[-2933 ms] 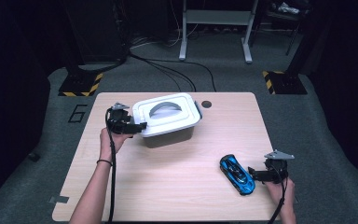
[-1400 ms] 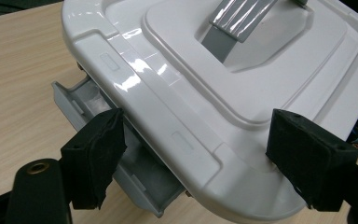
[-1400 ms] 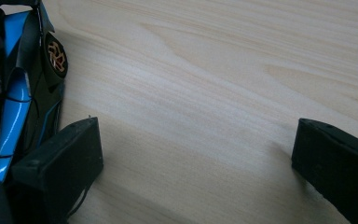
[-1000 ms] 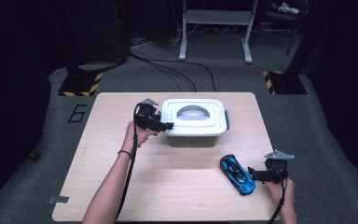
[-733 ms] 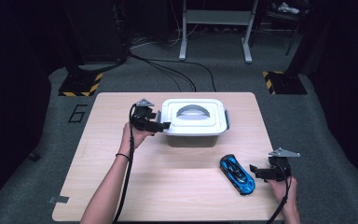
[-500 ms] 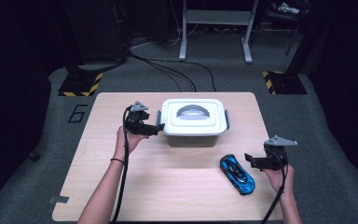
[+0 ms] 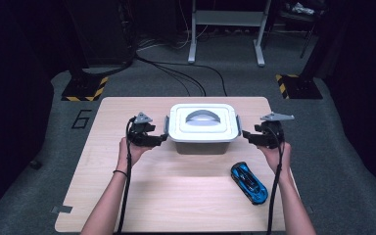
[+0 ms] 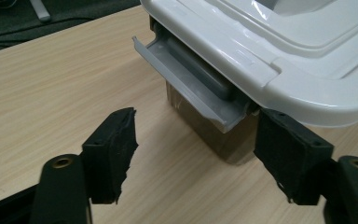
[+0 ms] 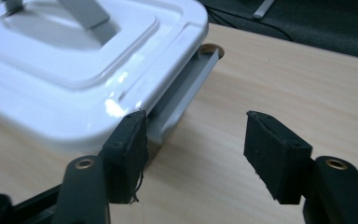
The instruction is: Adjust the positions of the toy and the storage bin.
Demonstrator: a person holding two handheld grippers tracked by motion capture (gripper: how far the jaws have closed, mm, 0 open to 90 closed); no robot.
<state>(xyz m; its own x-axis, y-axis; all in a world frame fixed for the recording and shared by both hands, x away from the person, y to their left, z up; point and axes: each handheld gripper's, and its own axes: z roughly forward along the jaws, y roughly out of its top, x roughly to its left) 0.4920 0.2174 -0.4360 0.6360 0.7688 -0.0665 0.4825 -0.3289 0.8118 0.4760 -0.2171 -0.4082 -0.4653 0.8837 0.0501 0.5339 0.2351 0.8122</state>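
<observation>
I have the lidded white box point(image 7: 203, 128) at the table's point(image 7: 176, 196) far middle, my left gripper point(image 7: 152, 140) and right gripper point(image 7: 251, 137) at its grey end latches, jaws just closing yet gripping nothing, the blue car point(image 7: 248, 182) near my right wrist

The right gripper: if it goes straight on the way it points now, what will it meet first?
Probably the grey latch on the near end of the white box. The right gripper, jaws open and lately closing with nothing between them, points at it, though depth is uncertain.

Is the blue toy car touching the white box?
Apart. The high view shows bare table between the car and the box.
</observation>
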